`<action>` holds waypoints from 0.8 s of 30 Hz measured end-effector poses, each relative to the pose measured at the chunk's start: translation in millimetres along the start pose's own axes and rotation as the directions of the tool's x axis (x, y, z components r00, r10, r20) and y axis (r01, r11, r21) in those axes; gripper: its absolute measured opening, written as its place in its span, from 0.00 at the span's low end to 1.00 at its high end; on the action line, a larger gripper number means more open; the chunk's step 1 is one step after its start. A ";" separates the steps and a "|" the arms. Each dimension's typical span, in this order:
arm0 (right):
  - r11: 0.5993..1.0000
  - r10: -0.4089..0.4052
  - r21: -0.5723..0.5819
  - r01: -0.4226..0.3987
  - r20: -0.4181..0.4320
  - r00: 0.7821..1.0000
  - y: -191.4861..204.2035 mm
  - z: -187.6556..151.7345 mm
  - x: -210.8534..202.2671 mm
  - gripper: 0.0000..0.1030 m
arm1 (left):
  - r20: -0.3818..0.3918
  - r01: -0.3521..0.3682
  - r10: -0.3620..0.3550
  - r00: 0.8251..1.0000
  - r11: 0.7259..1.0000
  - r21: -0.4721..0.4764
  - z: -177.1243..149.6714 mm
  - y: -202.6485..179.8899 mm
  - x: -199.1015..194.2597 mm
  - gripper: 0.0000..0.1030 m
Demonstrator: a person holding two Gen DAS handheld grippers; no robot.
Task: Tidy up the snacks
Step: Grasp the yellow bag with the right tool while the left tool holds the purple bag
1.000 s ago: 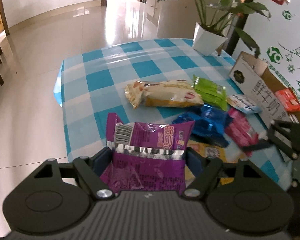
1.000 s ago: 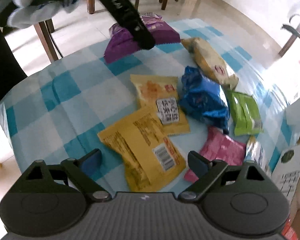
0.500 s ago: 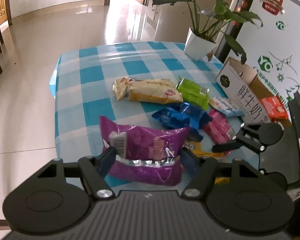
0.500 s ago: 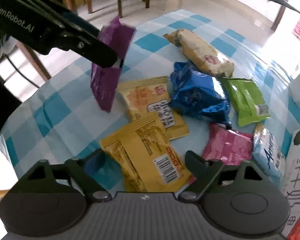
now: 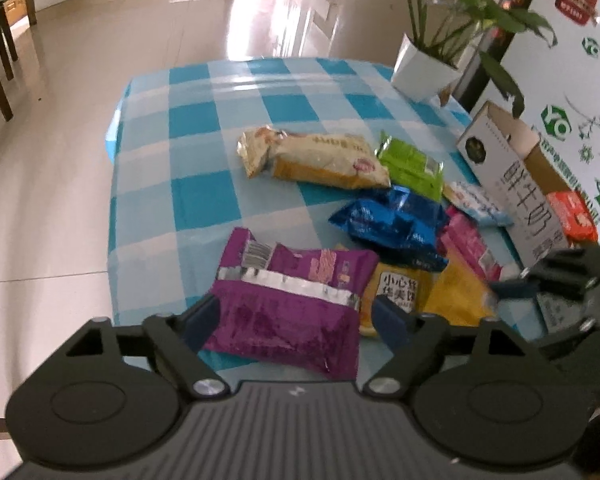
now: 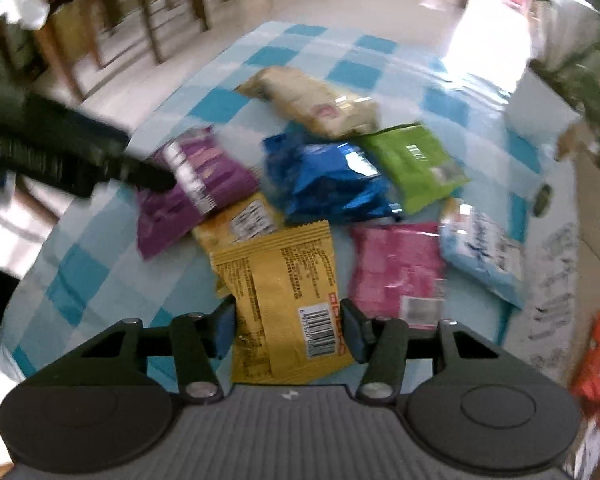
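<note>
I look down on a table covered in a smooth, glossy blue-and-white checked cloth, with crinkly snack packets scattered over it.

My left gripper is opening. The purple foil packet, puffy with a shiny silver seam band, lies flat on the cloth between its dark fingers; the left one is against its edge and the right one stands clear, so nothing is clamped.

My right gripper is closing around the yellow packet, a flat matte pouch with crimped ends and a barcode. Its fingers sit at both side edges; I cannot tell whether they press yet.

A second yellow packet lies partly under the purple one. Beyond them sit a crumpled, shiny blue packet, a flat green packet, a long plump cream-coloured packet, a pink packet and a pale blue packet.

At the table's right edge stands an open cardboard box, printed white outside and bare brown inside, with an orange packet in it. A white angular plant pot stands at the far corner.
</note>
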State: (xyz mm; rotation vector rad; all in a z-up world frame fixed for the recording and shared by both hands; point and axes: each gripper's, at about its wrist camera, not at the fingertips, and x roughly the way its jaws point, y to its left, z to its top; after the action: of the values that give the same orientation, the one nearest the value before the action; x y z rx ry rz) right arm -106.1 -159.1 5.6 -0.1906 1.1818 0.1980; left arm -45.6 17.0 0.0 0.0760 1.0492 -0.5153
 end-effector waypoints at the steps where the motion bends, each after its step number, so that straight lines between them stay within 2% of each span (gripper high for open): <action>1: 1.000 -0.006 0.028 0.006 0.015 1.000 -2.5 0.4 -4.9 0.57 | -0.006 -0.004 0.004 1.000 1.000 0.003 -0.4 -1.2 2.7 0.81; 4: 0.994 -0.003 0.111 -0.003 0.052 0.999 -9.3 -1.6 -18.8 0.57 | -0.007 -0.013 0.013 1.000 1.000 0.019 2.9 -2.5 9.9 0.82; 7: 0.988 -0.002 0.154 -0.010 0.077 0.997 -9.9 -3.3 -25.6 0.57 | -0.005 -0.040 0.040 0.999 0.999 0.028 7.4 -2.1 17.3 0.82; 10: 0.983 0.001 0.184 -0.019 0.094 0.996 -12.8 -2.3 -28.2 0.57 | -0.012 -0.036 0.036 0.999 0.998 0.044 9.2 -3.9 24.5 0.82; 14: 0.971 -0.019 0.240 -0.006 0.102 0.995 -20.7 -0.4 -28.4 0.57 | -0.025 -0.045 0.046 0.999 0.998 0.053 6.3 -5.3 39.0 0.90; 17: 0.967 -0.013 0.254 -0.015 0.111 0.994 -22.1 0.8 -29.0 0.57 | -0.019 -0.061 0.062 0.998 0.994 0.086 4.8 -9.9 44.5 0.94; 21: 0.968 -0.013 0.250 -0.015 0.111 0.994 -21.0 4.3 -26.1 0.57 | -0.005 -0.048 0.048 0.999 0.996 0.074 2.6 -8.1 47.2 0.98; 24: 0.967 -0.008 0.256 -0.021 0.115 0.993 -20.8 7.0 -24.5 0.57 | 0.013 -0.040 0.039 0.999 0.997 0.061 0.5 -6.2 48.3 0.96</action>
State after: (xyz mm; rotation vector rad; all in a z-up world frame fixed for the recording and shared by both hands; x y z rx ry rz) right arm -103.6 -178.8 31.8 0.0520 1.0819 0.0590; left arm -28.9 -6.5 -39.4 0.1471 1.0187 -0.5116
